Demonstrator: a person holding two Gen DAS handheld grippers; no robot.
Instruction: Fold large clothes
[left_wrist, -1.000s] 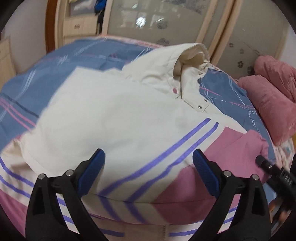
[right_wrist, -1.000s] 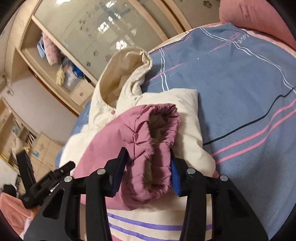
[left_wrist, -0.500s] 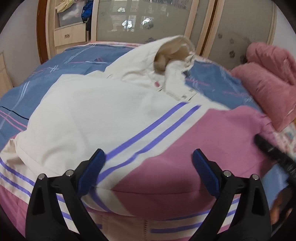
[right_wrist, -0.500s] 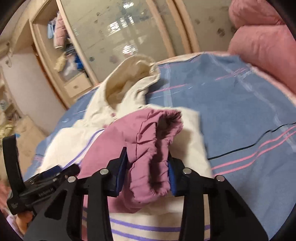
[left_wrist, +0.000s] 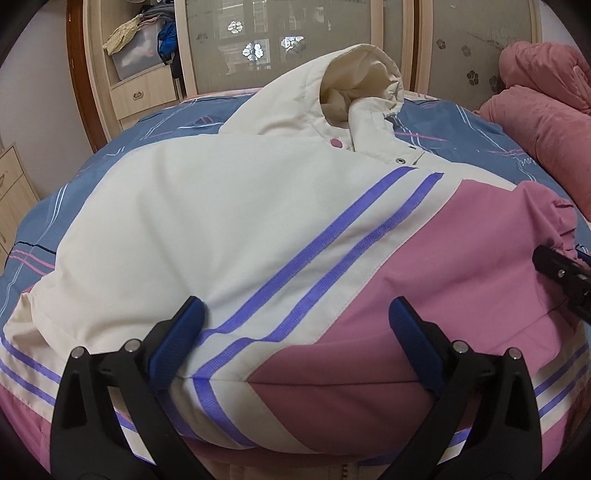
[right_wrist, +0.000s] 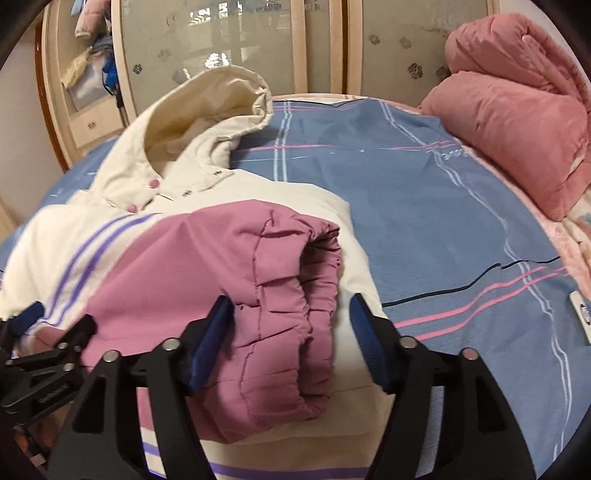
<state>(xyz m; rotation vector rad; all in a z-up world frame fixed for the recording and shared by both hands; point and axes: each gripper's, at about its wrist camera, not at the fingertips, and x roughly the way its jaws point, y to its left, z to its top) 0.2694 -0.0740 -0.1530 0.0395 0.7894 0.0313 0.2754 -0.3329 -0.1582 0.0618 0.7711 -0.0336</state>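
While the right tool (right_wrist: 291, 332) opens off the puffy pink cuff (right_wrist: 295, 314), the left tool (left_wrist: 295, 343) gapes — jacket (left_wrist: 221, 221) quilted.

Faint script on bedsheet (right_wrist: 448, 155), possibly "love", otherwise nothing legible

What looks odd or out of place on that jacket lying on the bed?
Nothing is damaged or spilled. The jacket is only half folded: its hood stands puffed up, and the pink sleeve lies bunched across the body, between the right gripper's opening jaws.
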